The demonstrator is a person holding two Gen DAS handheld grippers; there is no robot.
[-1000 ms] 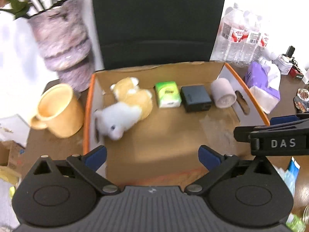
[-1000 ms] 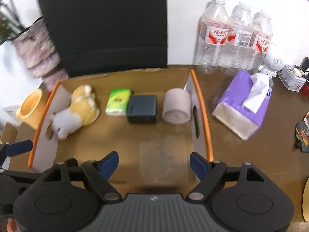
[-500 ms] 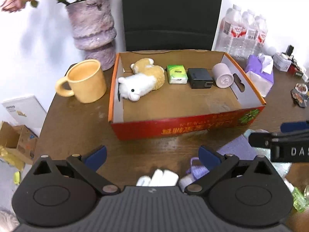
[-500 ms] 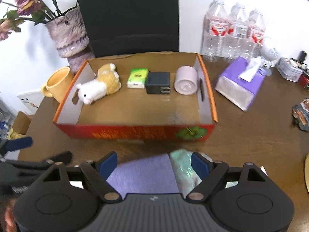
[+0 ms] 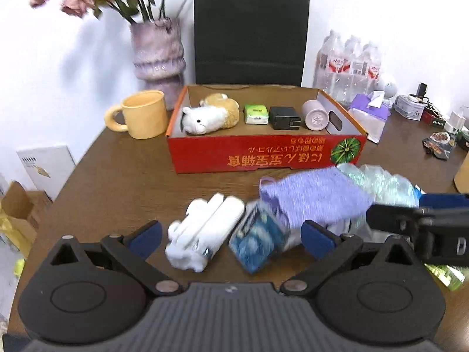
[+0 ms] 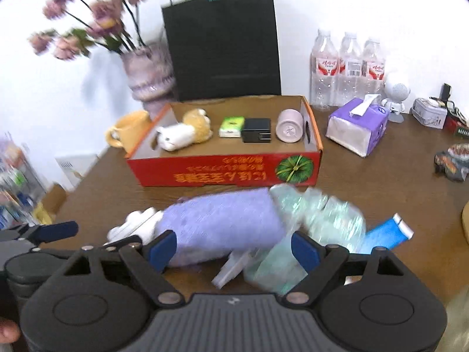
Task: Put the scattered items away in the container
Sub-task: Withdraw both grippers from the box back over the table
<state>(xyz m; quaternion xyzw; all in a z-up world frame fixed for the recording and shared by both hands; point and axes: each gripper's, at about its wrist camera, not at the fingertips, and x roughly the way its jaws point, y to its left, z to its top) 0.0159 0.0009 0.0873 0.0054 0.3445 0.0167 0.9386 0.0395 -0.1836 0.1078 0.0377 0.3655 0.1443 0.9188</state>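
A red cardboard box [image 5: 263, 154] [image 6: 222, 173] stands mid-table and holds a plush toy [image 5: 208, 116], a green tissue pack [image 5: 256, 113], a black charger [image 5: 284, 117] and a pink roll [image 5: 315, 115]. In front of it lie a white sock bundle [image 5: 205, 236], a blue packet [image 5: 258, 242], a purple cloth [image 5: 310, 196] [image 6: 222, 226], a crinkly clear bag [image 6: 319, 214] and a blue tube [image 6: 387, 233]. My left gripper [image 5: 231, 234] is open and empty, low over the socks and blue packet. My right gripper [image 6: 234, 246] is open and empty over the purple cloth.
A yellow mug [image 5: 140, 114] and a flower vase [image 5: 158, 58] stand left of the box. A black bag [image 5: 249, 32] is behind it. Water bottles [image 6: 346, 67], a purple tissue pack [image 6: 357, 126] and small clutter are at the right. The table's left edge drops to floor boxes.
Both grippers have pulled back from over the box toward the near side of the table. The loose items in front of the box have come into view. Both stay open.
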